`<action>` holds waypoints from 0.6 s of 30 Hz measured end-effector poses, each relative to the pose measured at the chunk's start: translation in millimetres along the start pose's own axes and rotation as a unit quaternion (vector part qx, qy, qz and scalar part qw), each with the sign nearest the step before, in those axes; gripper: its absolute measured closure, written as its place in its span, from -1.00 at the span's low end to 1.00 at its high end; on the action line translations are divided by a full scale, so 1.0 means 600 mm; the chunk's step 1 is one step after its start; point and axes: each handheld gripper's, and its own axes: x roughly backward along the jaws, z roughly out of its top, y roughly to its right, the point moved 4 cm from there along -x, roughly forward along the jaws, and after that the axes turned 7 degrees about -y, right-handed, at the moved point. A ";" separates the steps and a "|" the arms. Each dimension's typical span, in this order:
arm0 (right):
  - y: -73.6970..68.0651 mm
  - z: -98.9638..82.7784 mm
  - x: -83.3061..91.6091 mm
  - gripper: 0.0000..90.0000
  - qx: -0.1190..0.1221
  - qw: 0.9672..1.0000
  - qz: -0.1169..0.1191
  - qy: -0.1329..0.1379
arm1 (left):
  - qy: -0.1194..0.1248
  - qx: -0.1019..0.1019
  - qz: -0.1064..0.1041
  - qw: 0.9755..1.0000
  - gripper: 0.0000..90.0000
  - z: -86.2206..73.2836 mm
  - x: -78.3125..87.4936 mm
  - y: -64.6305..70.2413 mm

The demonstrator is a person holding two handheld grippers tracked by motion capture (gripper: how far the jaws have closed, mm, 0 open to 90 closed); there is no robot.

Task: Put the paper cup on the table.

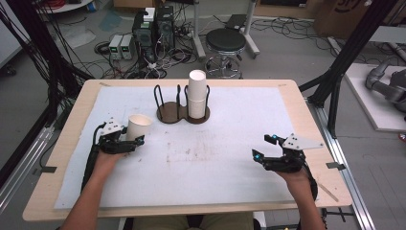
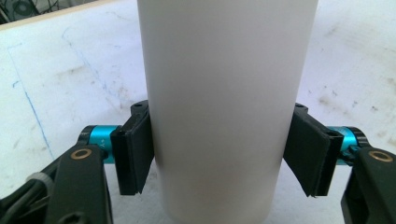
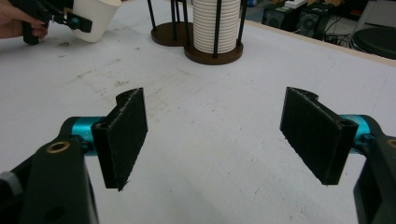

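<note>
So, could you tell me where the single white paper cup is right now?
In the high view the cup sits left of centre, clamped in the left gripper, just left of the dark double cup holder.

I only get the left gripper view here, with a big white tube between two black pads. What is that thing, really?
Observer: It's a white paper cup, open end up, gripped by the left gripper near the table's left side.
Operator: Is it the one cup around?
Observer: No. A stack of white cups stands in one half of a dark double-ring cup holder at the middle back of the table.
Operator: And the holder's other half?
Observer: It has only its black uprights, with no cups inside.
Operator: What's the other hand doing?
Observer: The right gripper is over the white mat at the right, jaws apart with nothing between them.
</note>
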 end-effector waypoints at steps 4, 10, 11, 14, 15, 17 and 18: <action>0.001 -0.002 -0.001 -0.48 0.001 1.000 -0.001 -0.005 | -0.018 0.006 0.006 1.000 -0.30 0.001 0.006 0.001; 0.000 -0.003 -0.002 -0.49 0.001 1.000 -0.002 -0.012 | -0.042 0.008 0.016 0.999 -0.30 -0.005 0.020 0.006; 0.000 -0.003 -0.001 -0.49 0.001 1.000 -0.001 -0.012 | -0.046 0.007 0.017 0.999 -0.30 -0.006 0.022 0.006; 0.000 -0.003 0.000 -0.49 0.000 1.000 -0.002 -0.011 | -0.056 0.006 0.020 0.998 -0.30 -0.010 0.026 0.009; 0.000 -0.003 0.000 -0.49 0.000 1.000 -0.002 -0.010 | -0.059 0.006 0.021 0.998 -0.30 -0.012 0.029 0.009; 0.000 -0.002 0.001 -0.49 0.001 1.000 -0.002 -0.010 | -0.062 0.010 0.019 0.998 -0.30 -0.016 0.032 0.008; 0.001 -0.002 0.001 -0.49 0.001 1.000 -0.002 -0.008 | -0.064 0.012 0.018 0.998 -0.31 -0.020 0.033 0.008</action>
